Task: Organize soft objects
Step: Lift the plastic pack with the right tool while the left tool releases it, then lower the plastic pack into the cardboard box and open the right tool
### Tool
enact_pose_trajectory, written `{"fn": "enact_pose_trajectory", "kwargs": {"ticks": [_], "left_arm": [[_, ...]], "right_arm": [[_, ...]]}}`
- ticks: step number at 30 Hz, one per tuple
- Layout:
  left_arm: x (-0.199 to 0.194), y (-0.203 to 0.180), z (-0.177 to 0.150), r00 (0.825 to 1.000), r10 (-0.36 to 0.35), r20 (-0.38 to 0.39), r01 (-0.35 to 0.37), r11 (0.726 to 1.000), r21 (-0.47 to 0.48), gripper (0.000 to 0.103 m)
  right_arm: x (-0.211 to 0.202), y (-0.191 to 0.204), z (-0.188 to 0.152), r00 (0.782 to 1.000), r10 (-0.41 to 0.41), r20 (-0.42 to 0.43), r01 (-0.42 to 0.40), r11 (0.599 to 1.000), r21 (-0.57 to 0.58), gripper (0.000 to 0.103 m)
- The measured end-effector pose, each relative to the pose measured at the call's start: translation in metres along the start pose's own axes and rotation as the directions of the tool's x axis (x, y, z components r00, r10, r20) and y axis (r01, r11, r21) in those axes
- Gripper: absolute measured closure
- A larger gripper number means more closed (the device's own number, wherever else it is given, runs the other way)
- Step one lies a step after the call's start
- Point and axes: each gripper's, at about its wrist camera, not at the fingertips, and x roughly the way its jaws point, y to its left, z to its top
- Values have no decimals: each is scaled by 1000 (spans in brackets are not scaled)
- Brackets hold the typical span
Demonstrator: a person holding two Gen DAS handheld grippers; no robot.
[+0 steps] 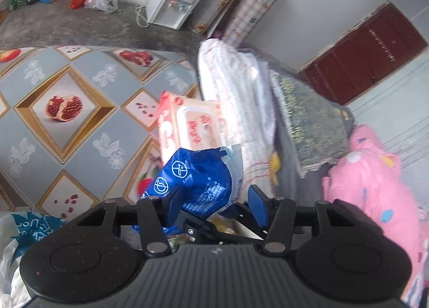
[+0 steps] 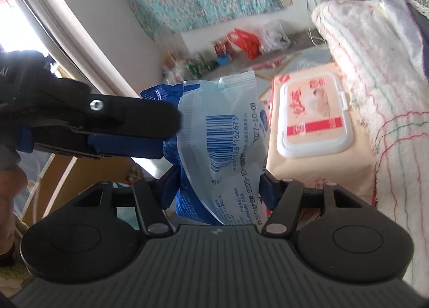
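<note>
The blue soft pack (image 2: pixel 219 144) sits mid-frame, pinched by your right gripper (image 2: pixel 219 192) and, from the left edge, your left gripper (image 2: pixel 161 133). Opposing pulls could tear or slip it onto the wipes pack (image 2: pixel 313 117) beyond.

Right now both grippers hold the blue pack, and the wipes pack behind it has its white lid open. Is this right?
Not quite: the white lid of the wipes pack is closed flat, as the right wrist view shows. Both the left gripper and right gripper do hold the blue pack.
</note>
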Motion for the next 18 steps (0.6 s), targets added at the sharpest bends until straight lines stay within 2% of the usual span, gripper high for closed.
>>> {"fn": "enact_pose_trajectory", "kwargs": {"ticks": [4,9,13,16,18], "left_arm": [[-18,-7,-3,998,-9,57,8,1000,19,50],[-44,-11,-9,994,-14,110,10,999,36,47],[-63,-12,-23,989,46,144,-60,994,96,38],[-69,-12,-38,985,111,134,-131,981,147,37],[-76,-9,-47,984,125,126,-144,978,153,37]], "right_arm": [[-12,-10,2,999,30,35,-31,998,54,43],[-22,-24,-3,998,43,38,-48,990,133,43],[-36,-33,-8,998,46,46,-55,980,193,43],[-48,-35,-14,998,40,53,-50,975,215,43],[-57,-29,-16,998,41,54,-52,973,223,43]]}}
